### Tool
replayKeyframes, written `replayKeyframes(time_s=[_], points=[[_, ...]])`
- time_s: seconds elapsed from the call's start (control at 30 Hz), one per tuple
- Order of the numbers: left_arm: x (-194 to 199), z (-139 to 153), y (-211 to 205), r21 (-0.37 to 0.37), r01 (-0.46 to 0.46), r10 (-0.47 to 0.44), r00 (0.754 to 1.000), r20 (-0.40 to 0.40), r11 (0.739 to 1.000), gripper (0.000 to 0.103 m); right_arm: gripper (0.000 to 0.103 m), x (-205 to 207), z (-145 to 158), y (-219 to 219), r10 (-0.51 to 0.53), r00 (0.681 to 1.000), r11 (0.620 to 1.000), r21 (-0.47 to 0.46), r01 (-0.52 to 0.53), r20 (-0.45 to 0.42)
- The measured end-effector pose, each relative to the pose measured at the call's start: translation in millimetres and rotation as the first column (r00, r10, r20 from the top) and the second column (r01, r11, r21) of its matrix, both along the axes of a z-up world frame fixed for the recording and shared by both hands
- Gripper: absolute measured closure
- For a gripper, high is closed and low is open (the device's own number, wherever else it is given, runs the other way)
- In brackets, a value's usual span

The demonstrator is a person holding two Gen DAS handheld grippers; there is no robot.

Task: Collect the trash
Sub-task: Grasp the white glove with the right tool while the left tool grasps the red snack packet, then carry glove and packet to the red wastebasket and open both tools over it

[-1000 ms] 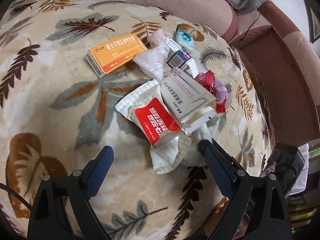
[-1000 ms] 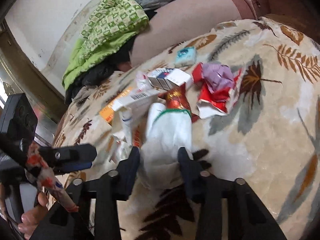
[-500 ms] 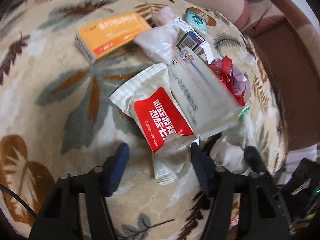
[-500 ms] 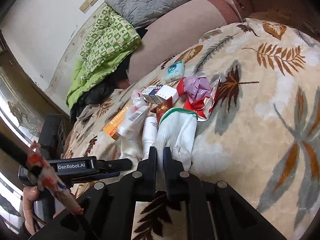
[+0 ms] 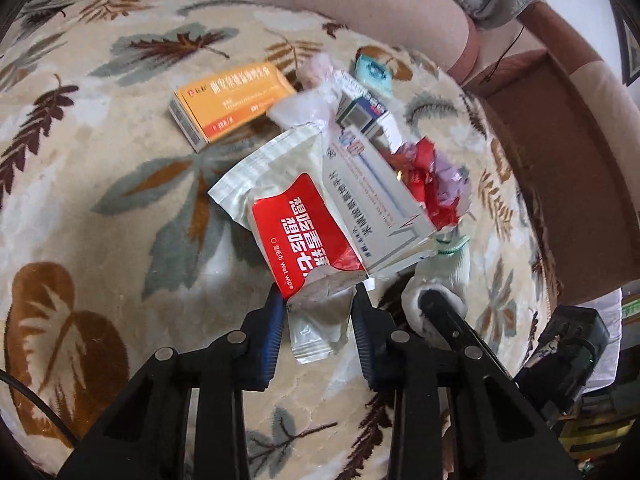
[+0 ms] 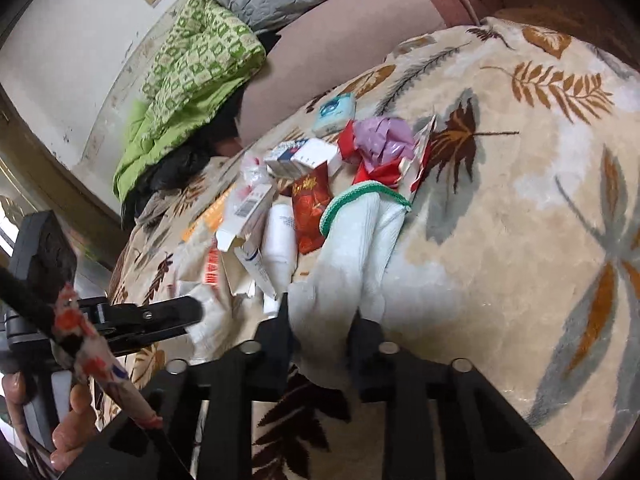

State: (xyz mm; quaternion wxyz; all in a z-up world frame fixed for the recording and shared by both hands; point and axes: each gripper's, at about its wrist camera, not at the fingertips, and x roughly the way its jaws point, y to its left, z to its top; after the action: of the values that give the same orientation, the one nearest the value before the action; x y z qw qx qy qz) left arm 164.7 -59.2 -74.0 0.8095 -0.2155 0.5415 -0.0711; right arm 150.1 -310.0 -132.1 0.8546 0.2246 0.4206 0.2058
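Observation:
A pile of trash lies on a leaf-patterned blanket (image 5: 100, 200). My left gripper (image 5: 318, 312) is shut on the near end of a red and white wet wipe packet (image 5: 304, 232). A long white box (image 5: 368, 200) leans on the packet. To the right lies a white glove (image 6: 360, 240) with a green cuff. My right gripper (image 6: 322, 328) is shut on its bunched near end, which fills the gap between the fingers. The same glove (image 5: 444, 272) shows in the left wrist view, with a right finger (image 5: 440, 308) on it.
An orange box (image 5: 232, 100), a clear plastic bag (image 5: 308, 104), a small blue-and-white box (image 5: 364, 112), a teal packet (image 5: 372, 68) and a crumpled red wrapper (image 5: 428, 180) lie in the pile. A pink sofa back (image 5: 340, 8) and a green blanket (image 6: 192, 80) lie behind.
My left gripper moved forward and closed on the wet wipe packet's end. My right gripper closed tight on the glove, and its fingers now stand wider with more of the glove bunched between.

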Motion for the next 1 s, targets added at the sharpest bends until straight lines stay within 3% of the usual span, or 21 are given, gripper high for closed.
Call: replayKeyframes(time_s=[0.1, 0.23, 0.43, 0.63, 0.83, 1.0], points=[[-7.2, 13.8, 3.7, -0.002, -0.009, 0.009, 0.998, 0.055, 1.0, 0.072, 0.085, -7.1, 12.2, -5.5, -0.022, 0.999, 0.999, 0.03, 0.021, 0.048], [-33.5, 42.5, -0.6, 0.021, -0.013, 0.01, 0.988, 0.153, 1.0, 0.072, 0.085, -35.6, 56.7, -12.5, -0.038, 0.988, 0.999, 0.026, 0.034, 0.152], [-112.9, 92.0, -30.7, 0.034, 0.046, -0.054, 0.956, 0.289, 0.998, 0.072, 0.085, -119.8, 134.3, -39.7, -0.084, 0.95, 0.996, -0.003, 0.089, 0.3], [-181.9, 137.7, -80.7, -0.011, 0.182, -0.164, 0.909, 0.384, 0.983, 0.072, 0.085, -215.0, 179.6, -75.5, -0.205, 0.912, 0.978, 0.035, 0.206, 0.354], [-231.5, 160.9, -141.1, -0.034, 0.396, -0.342, 0.831, 0.44, 0.918, 0.072, 0.085, -286.9, 199.1, -121.0, -0.324, 0.867, 0.939, 0.016, 0.344, 0.38], [-250.8, 164.5, -201.2, -0.012, 0.546, -0.485, 0.754, 0.443, 0.838, 0.072, 0.084, -326.9, 191.5, -170.3, -0.452, 0.817, 0.871, -0.019, 0.491, 0.359]])
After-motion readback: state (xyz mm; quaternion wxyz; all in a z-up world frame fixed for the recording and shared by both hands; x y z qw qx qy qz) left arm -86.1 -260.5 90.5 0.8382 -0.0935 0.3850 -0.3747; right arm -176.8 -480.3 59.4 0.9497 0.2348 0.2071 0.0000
